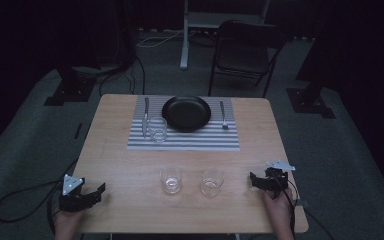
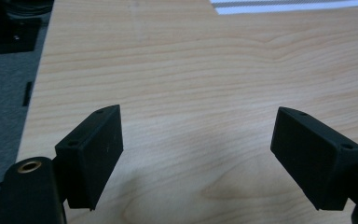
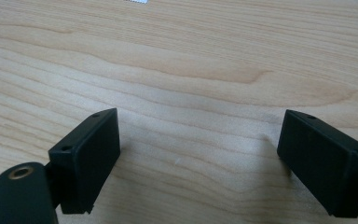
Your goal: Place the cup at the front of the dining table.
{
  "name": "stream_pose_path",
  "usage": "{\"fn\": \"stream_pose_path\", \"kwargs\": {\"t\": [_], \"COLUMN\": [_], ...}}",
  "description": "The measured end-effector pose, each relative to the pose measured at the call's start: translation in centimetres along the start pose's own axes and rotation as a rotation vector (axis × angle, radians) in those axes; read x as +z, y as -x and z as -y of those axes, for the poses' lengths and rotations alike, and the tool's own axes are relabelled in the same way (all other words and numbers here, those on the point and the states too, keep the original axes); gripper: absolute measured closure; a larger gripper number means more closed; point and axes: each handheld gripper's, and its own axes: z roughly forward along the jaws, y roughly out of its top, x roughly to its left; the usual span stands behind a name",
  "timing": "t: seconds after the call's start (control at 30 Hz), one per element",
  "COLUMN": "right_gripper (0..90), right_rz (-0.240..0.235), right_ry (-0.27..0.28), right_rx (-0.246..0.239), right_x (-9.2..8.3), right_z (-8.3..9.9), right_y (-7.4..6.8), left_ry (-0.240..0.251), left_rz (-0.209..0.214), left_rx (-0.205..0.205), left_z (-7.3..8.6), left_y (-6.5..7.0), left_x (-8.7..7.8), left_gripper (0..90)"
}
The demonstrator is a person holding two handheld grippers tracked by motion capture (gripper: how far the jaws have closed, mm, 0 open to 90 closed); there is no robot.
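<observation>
You hold each hand-held gripper, left and right, jaws apart and empty, at the bench's near corners, two glasses untouched at the near edge, a third glass already on the far-edge placemat.

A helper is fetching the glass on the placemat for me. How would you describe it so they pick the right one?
On the wooden table, find the striped placemat at the far side, with a black plate on it. The glass stands at the plate's left, beside the knife. The two other glasses stand on bare wood, nearer the person.
</observation>
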Motion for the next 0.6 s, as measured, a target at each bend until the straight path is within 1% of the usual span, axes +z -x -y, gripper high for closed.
{"fn": "stream_pose_path", "kwargs": {"t": [0.07,0.17,0.23,0.27,0.37,0.47,0.5,0.57,0.6], "right_gripper": [12.5,12.5,12.5,12.5,12.5,12.5,12.5,12.5,12.5], "right_rz": [0.000,0.000,0.000,0.000,0.000,0.000,0.000,0.000,0.000], "right_ry": [0.000,0.000,0.000,0.000,0.001,0.001,0.001,0.001,0.000], "right_rx": [-0.001,-0.001,-0.001,-0.001,-0.001,-0.001,-0.001,-0.001,-0.001], "right_x": [-0.02,-0.02,-0.02,-0.02,-0.02,-0.02,-0.02,-0.02,-0.02], "right_z": [0.01,0.01,0.02,0.02,0.02,0.03,0.02,0.02,0.02], "right_y": [0.00,0.00,-0.01,-0.01,-0.01,-0.01,-0.01,-0.01,-0.01], "left_ry": [-0.009,-0.020,-0.020,-0.027,-0.030,-0.031,-0.031,-0.039,-0.034], "left_rz": [0.009,0.002,0.012,0.005,-0.009,-0.010,-0.010,-0.022,-0.029], "left_rx": [-0.002,0.010,-0.004,-0.008,0.007,-0.007,-0.007,0.001,0.002], "left_z": [0.29,0.54,0.74,0.82,0.88,0.89,0.88,0.84,0.82], "left_y": [0.05,0.12,0.09,0.13,0.27,0.37,0.40,0.51,0.55], "left_x": [-0.15,-0.33,-0.75,-0.81,-0.98,-1.05,-1.03,-0.93,-0.96], "left_gripper": [17.5,17.5,17.5,17.5,17.5,17.4,17.4,17.4,17.4]}}
